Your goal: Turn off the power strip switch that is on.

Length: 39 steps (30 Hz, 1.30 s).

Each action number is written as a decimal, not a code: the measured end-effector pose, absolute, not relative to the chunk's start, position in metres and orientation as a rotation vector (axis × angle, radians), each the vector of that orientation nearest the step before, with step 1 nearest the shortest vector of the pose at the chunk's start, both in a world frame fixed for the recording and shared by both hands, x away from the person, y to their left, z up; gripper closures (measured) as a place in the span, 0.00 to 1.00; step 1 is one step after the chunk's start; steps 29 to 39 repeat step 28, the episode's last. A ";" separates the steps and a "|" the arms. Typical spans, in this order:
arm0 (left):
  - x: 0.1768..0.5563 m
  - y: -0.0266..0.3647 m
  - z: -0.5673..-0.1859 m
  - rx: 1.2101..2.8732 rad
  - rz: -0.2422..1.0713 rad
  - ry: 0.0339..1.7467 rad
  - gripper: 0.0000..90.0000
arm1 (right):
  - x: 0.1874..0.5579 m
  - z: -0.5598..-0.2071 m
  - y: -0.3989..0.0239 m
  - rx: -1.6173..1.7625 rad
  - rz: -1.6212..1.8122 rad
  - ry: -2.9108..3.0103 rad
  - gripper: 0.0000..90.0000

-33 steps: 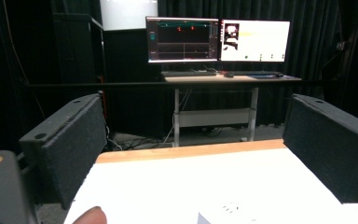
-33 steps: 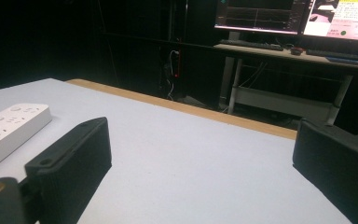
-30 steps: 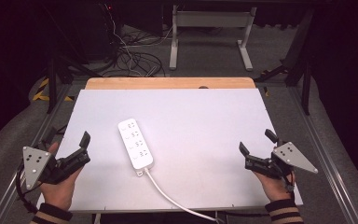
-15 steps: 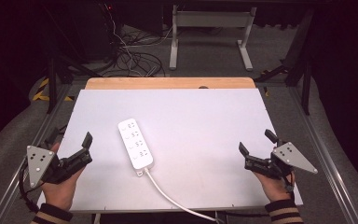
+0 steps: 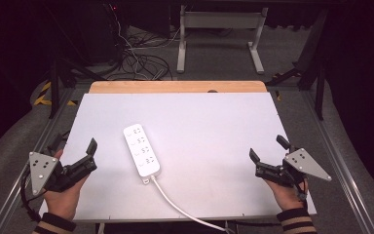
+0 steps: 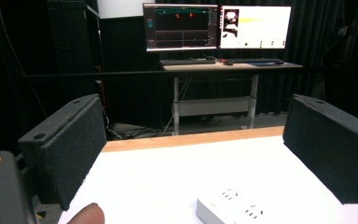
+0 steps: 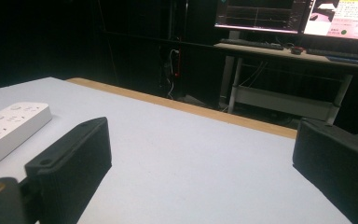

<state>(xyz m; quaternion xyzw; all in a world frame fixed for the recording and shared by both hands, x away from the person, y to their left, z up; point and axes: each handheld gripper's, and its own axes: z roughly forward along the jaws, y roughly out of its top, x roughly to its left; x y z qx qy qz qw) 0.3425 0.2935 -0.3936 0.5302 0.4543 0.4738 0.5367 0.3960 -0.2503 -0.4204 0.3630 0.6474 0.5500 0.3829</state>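
Observation:
A white power strip [image 5: 141, 151] lies left of centre on the white tabletop [image 5: 214, 122], and its white cable [image 5: 185, 210] runs off over the near edge. My left gripper [image 5: 75, 145] is held at the table's near left corner, open, with nothing between its jaws. In the left gripper view the power strip [image 6: 235, 210] lies low between the left gripper's [image 6: 200, 154] wide-apart jaws. My right gripper [image 5: 268, 148] is open and empty at the near right. In the right gripper view the right gripper [image 7: 205, 168] faces bare table, and the power strip [image 7: 7, 128] is at far left.
A wooden strip [image 5: 175, 87] edges the table's far side. Beyond it stand a desk frame [image 5: 219, 29] and loose floor cables [image 5: 136, 53]. Two lit monitors [image 6: 216, 25] sit on that desk. Metal rails [image 5: 343, 180] flank the table.
My left gripper has shifted slightly right and forward along the near left corner. The right gripper and the power strip have stayed put.

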 end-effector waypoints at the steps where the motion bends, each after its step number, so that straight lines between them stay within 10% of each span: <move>1: 0.343 0.294 -0.393 1.262 1.128 1.083 0.07 | 0.396 -0.420 -0.250 0.926 1.403 1.651 0.05; 39: 0.346 0.293 -0.395 1.274 1.124 1.094 0.08 | 0.396 -0.421 -0.251 0.925 1.404 1.652 0.05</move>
